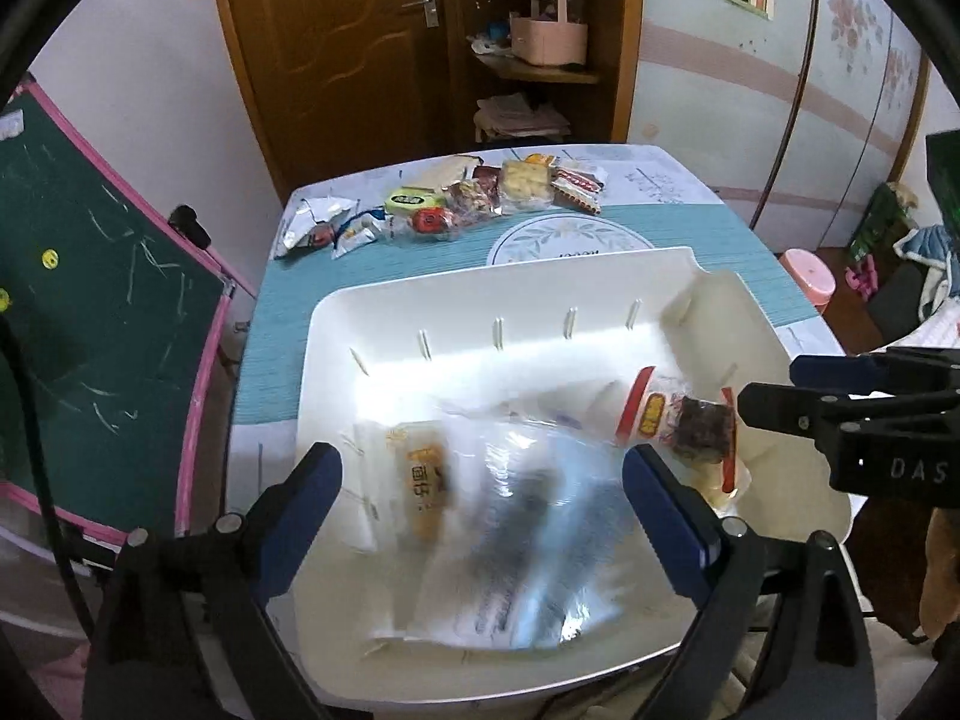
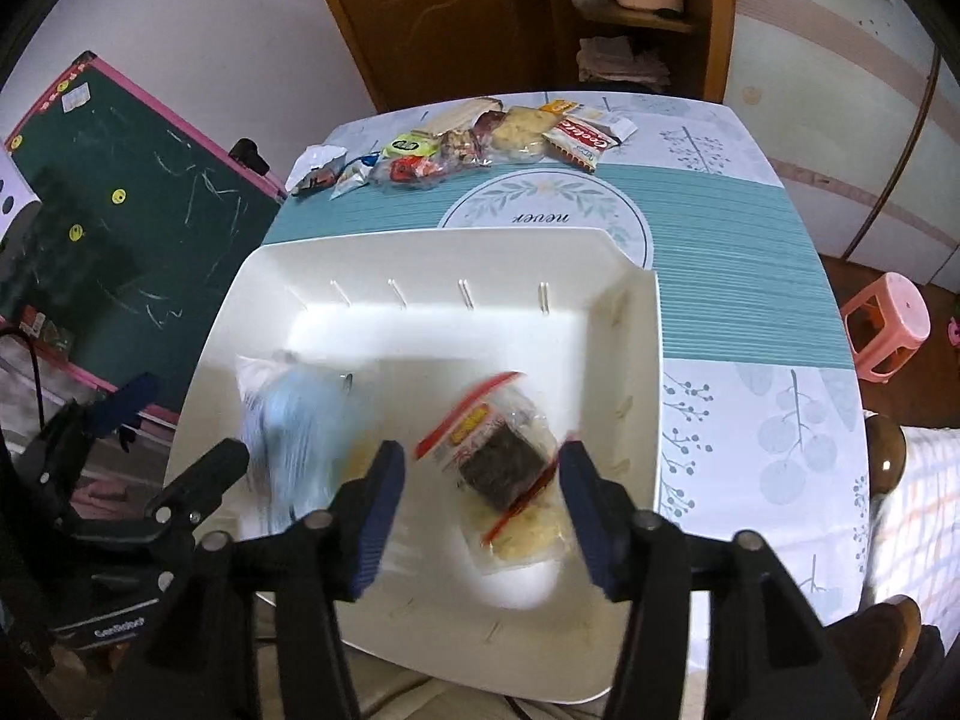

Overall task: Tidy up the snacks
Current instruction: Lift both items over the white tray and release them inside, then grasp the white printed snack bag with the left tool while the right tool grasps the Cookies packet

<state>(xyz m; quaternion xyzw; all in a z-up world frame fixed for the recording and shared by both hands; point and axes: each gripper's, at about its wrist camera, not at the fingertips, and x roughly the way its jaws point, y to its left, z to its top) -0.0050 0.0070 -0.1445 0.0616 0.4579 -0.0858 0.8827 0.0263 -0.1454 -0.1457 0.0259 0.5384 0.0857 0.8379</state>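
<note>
Between right fingers [image 2: 576,480], snack packet [image 2: 498,468].

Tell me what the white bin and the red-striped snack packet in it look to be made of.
White bin: likely moulded plastic, smooth and slightly glossy; light glares off its floor, and its walls have moulded ribs. Red-striped packet: thin clear plastic film, shiny and crinkled; the dark snack shows through.

White bin [image 2: 624,360], plain. Inside it: clear packet [image 2: 501,456] with red edge strips, yellow label, dark brown block; blurred pale blue-silver pouch [image 2: 294,438]. Tabletop [image 2: 738,276] cloth: teal ribbed band, white areas with grey-blue leaf and berry prints, round leaf-wreath emblem. Gripper pads [image 2: 375,516] blue, frames black. Chalkboard [image 1: 90,324] green, pink frame. Stool [image 2: 888,324] pink.
</note>
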